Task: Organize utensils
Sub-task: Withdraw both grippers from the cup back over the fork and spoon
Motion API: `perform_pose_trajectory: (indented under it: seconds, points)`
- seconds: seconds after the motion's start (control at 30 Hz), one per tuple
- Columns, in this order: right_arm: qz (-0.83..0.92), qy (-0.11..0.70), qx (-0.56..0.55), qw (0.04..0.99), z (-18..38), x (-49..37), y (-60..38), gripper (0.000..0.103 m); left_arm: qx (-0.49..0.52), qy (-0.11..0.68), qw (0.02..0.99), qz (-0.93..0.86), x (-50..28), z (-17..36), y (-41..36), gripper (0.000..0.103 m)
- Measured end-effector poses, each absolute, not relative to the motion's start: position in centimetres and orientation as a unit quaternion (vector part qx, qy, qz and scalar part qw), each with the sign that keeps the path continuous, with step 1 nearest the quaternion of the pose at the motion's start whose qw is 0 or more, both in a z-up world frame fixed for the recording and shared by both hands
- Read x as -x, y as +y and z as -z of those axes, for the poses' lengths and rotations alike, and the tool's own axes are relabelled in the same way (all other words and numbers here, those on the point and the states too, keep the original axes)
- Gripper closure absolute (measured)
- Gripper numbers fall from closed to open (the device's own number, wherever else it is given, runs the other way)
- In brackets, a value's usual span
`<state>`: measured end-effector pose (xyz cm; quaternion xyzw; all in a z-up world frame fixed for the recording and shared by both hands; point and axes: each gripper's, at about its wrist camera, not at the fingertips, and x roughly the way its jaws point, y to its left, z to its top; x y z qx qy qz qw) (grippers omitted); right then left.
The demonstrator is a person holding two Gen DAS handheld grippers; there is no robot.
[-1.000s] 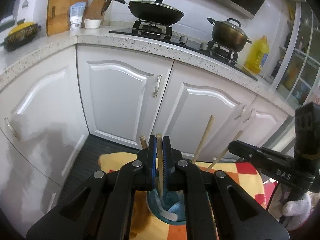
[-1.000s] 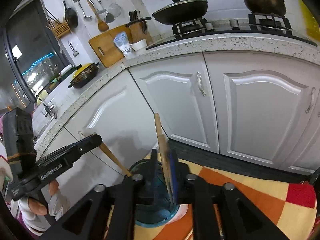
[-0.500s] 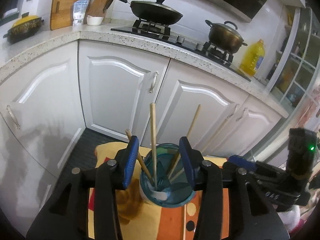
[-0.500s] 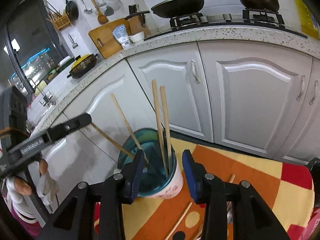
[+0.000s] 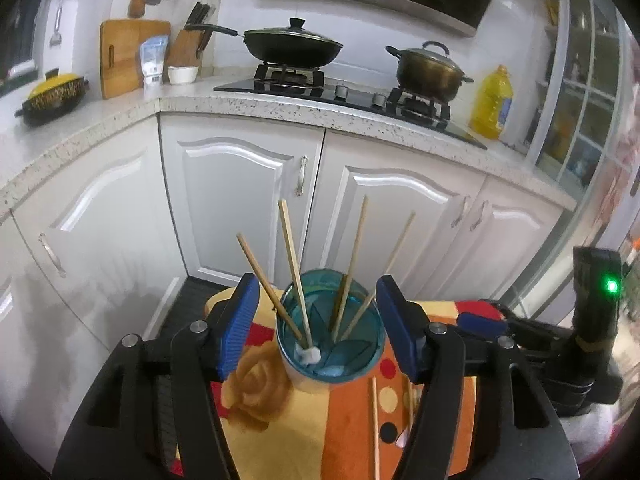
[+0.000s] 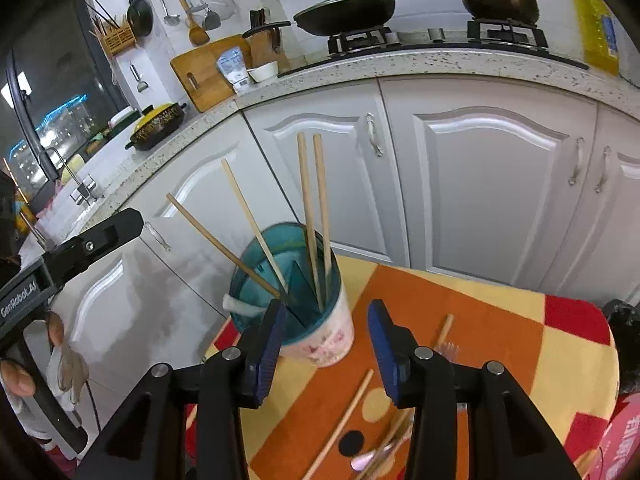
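A cup-shaped holder (image 5: 298,376) (image 6: 328,340), teal inside and white outside, stands on the orange and yellow cloth. Several wooden chopsticks (image 5: 294,264) (image 6: 308,208) lean upright in it. My left gripper (image 5: 315,282) sits just behind the holder, its jaws opening wide with nothing pressed between the blue pads. My right gripper (image 6: 325,306) is also opening, close behind the holder's right side, and it grips nothing. Loose chopsticks (image 6: 344,420) (image 5: 375,420) lie flat on the cloth in front. Each view shows the other gripper at its edge (image 5: 520,332) (image 6: 80,248).
The cloth-covered table (image 6: 500,360) ends just beyond the holder. White cabinet doors (image 5: 240,208) stand behind it under a speckled counter (image 5: 280,108) with a wok (image 5: 292,44), a pot (image 5: 428,72) and an oil bottle (image 5: 490,104). A pink utensil (image 6: 364,460) lies near the front edge.
Both grippers were shut on a chopstick over the holder. Both have opened and pulled back, and those chopsticks now stand in the holder.
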<state>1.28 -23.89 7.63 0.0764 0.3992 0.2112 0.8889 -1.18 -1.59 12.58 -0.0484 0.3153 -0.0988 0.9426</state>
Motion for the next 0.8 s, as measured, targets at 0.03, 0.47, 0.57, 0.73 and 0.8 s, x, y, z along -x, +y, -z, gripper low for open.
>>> perform_pose_trajectory:
  seconds: [0.03, 0.47, 0.57, 0.73, 0.8]
  points:
    - [-0.208, 0.400, -0.077, 0.889, -7.5, -1.0, -24.1, 0.062, 0.046, 0.316, 0.942, 0.099, 1.4, -12.4, -1.8, 0.043]
    - [-0.175, 0.417, -0.091, 0.887, -5.5, 1.9, -27.2, 0.061, 0.022, 0.340, 0.934, 0.110, 4.0, -9.3, -5.6, 0.043]
    - [-0.170, 0.419, -0.094, 0.887, -5.2, 2.4, -27.6, 0.060, 0.014, 0.345, 0.932, 0.111, 4.4, -8.7, -6.5, 0.043]
    - [-0.159, 0.425, -0.096, 0.886, -4.2, 3.3, -28.6, 0.060, 0.007, 0.358, 0.926, 0.118, 4.8, -7.6, -7.6, 0.042]
    - [-0.153, 0.428, -0.095, 0.886, -3.8, 3.7, -28.9, 0.060, 0.005, 0.364, 0.924, 0.120, 4.9, -7.1, -8.0, 0.042]
